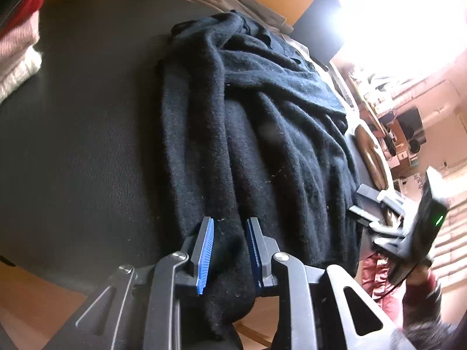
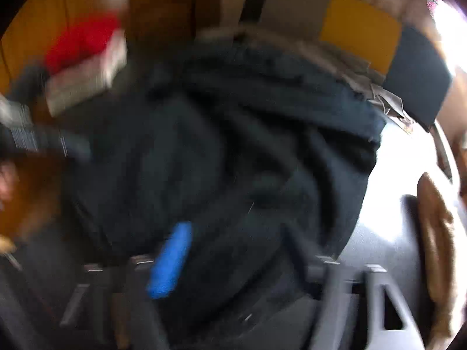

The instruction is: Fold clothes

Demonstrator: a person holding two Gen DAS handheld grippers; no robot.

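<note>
Pinching a fold of the black fuzzy knit garment [image 1: 256, 134] at the near edge of the dark surface [image 1: 87, 134], the left hand-held gripper [image 1: 229, 250] reaches forward. Bare surface lies open leftward. The right hand-held gripper [image 2: 233, 262] is blurred over the garment; grip unclear.

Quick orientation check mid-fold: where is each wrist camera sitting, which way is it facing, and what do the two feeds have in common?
Left wrist: rides the left gripper, looking along its fingers across the dark table; blue pads pinch the black garment. The right gripper and a red sleeve show at right.
Right wrist: rides the right gripper, looking down over the same garment; badly motion-blurred, so only a blue pad is clear.
Shared: the garment, the table, and the stack of folded clothes.
</note>
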